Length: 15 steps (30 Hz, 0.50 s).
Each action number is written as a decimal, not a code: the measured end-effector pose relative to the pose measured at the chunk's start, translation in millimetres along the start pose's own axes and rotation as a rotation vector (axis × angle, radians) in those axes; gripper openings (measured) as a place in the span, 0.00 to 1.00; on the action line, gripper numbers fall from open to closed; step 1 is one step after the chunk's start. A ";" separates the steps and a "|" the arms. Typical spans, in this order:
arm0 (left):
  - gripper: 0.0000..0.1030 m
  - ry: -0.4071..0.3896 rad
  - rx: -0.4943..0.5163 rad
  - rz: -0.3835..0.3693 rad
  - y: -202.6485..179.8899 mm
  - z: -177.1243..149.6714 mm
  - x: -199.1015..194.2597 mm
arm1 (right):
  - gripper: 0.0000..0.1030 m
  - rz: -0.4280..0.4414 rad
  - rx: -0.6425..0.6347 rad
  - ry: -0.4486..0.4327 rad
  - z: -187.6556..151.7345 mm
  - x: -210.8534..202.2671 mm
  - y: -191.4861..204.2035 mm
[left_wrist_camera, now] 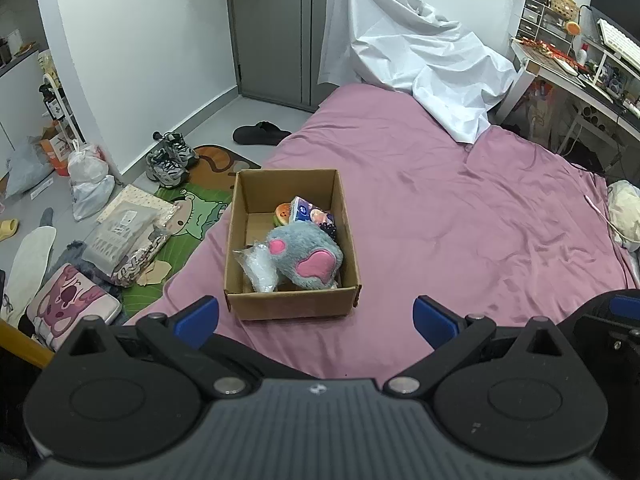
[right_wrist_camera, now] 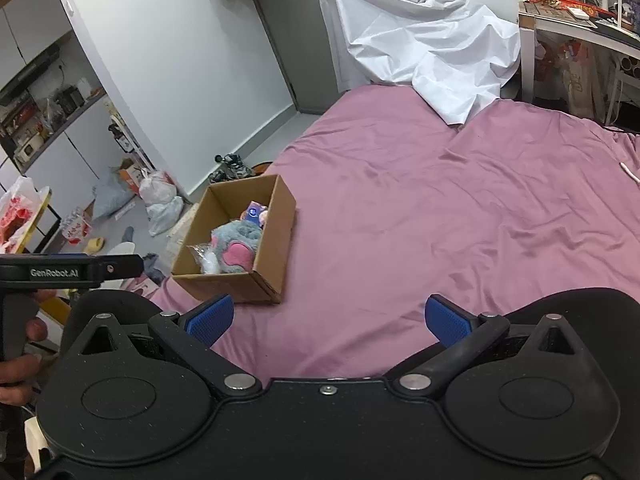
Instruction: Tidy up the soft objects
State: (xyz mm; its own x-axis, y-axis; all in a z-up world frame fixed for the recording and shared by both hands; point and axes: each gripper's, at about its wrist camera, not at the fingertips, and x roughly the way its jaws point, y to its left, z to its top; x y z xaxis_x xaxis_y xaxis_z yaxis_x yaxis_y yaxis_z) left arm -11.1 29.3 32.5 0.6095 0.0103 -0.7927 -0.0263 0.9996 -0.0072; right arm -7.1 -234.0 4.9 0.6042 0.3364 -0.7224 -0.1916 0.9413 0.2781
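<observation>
An open cardboard box [left_wrist_camera: 244,200] stands on the pink bed sheet [left_wrist_camera: 460,220]. It holds a grey plush paw with pink pads [left_wrist_camera: 308,258], a clear plastic bag [left_wrist_camera: 260,266], a blue tissue pack [left_wrist_camera: 302,210] and a small orange toy [left_wrist_camera: 282,214]. My left gripper [left_wrist_camera: 316,318] is open and empty, just in front of the box. My right gripper [right_wrist_camera: 328,318] is open and empty above the sheet, to the right of the box [right_wrist_camera: 276,216]. The plush [right_wrist_camera: 236,246] shows inside it.
A crumpled white sheet [left_wrist_camera: 420,60] lies at the bed's far end. A desk with clutter [left_wrist_camera: 580,60] stands at the right. The floor at the left holds shoes [left_wrist_camera: 170,158], bags [left_wrist_camera: 88,184], a green mat [left_wrist_camera: 188,216] and a black slipper [left_wrist_camera: 260,133].
</observation>
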 end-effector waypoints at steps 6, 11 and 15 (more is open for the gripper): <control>0.99 0.003 -0.012 0.001 3.2 -0.4 1.4 | 1.00 0.003 0.013 0.005 0.4 2.1 -1.1; 0.99 0.003 -0.014 -0.001 4.4 -0.3 1.0 | 1.00 0.005 0.010 0.006 0.7 2.3 -0.9; 0.99 0.001 -0.015 -0.003 5.9 0.2 0.5 | 1.00 0.004 0.005 0.001 1.8 0.4 -1.5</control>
State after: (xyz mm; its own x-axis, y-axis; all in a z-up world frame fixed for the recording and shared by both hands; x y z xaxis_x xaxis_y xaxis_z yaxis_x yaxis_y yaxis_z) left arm -10.7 35.2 32.2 0.6085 0.0073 -0.7935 -0.0365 0.9992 -0.0187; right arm -5.1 -235.3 5.3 0.6028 0.3400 -0.7219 -0.1898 0.9398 0.2841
